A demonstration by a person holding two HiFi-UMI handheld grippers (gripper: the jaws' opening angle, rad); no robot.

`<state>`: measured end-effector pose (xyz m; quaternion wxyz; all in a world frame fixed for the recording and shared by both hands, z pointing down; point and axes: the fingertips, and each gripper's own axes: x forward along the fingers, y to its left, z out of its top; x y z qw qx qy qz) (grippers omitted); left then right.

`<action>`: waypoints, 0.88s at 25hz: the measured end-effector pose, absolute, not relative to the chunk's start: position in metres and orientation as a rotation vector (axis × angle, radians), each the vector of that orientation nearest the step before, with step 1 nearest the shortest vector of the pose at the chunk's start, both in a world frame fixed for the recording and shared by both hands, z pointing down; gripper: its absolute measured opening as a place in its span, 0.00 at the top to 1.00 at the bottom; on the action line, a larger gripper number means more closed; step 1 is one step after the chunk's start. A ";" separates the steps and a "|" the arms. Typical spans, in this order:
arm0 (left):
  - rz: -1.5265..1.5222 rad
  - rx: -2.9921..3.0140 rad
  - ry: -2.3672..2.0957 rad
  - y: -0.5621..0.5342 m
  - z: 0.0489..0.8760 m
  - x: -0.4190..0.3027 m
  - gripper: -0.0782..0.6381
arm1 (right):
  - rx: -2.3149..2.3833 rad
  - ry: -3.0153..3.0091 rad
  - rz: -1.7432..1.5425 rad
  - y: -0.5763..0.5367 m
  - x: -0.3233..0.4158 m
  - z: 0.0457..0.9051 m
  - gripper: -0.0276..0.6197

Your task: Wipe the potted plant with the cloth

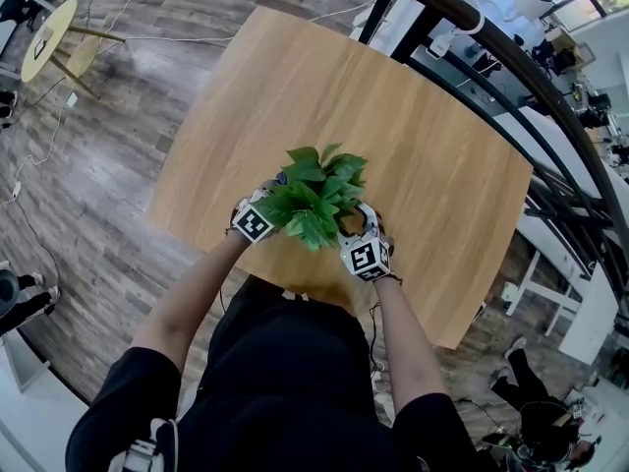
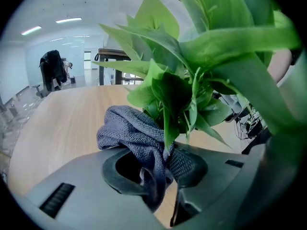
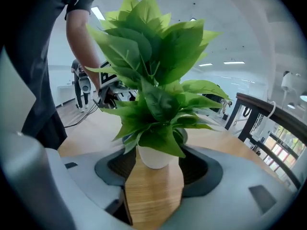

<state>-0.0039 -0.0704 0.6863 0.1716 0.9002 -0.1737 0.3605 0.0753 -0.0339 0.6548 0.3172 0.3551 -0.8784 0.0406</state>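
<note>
A person stood at a wooden table [image 1: 442,165], seen from above, holding a gripper in each hand on either side of a small potted plant [image 1: 316,197]. The plant sat on the table, toward the side nearest the person.

The left gripper [image 2: 160,169] had its jaws closed on a bunched grey cloth [image 2: 129,128], which reached up against the lowest leaves. The right gripper [image 3: 154,169] had its jaws spread, with the plant's white pot [image 3: 153,158] between their tips. Whether the pads touched the pot could not be told.

The plant stood upright. Its long axis ran vertically from the pot on the table, through the stems, to the pointed green leaves, which fanned up and outward.

The likeliest trouble was a tip or slide. The pot looked small and light under a tall, wide crown, so a sideways push from the cloth could have toppled it if the right jaws were not bracing it. The leaves looked thin – a hard wipe or a snagged fold of cloth could have creased or torn one.
</note>
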 end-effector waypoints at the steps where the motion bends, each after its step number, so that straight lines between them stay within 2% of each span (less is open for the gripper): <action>1: 1.034 2.526 -0.476 -0.065 0.692 -0.006 0.70 | 0.934 -2.310 0.103 -0.036 0.076 0.655 0.55; 22: 1.000 2.523 -0.470 -0.038 0.693 0.001 0.70 | 1.085 -2.355 0.263 -0.019 0.065 0.650 0.56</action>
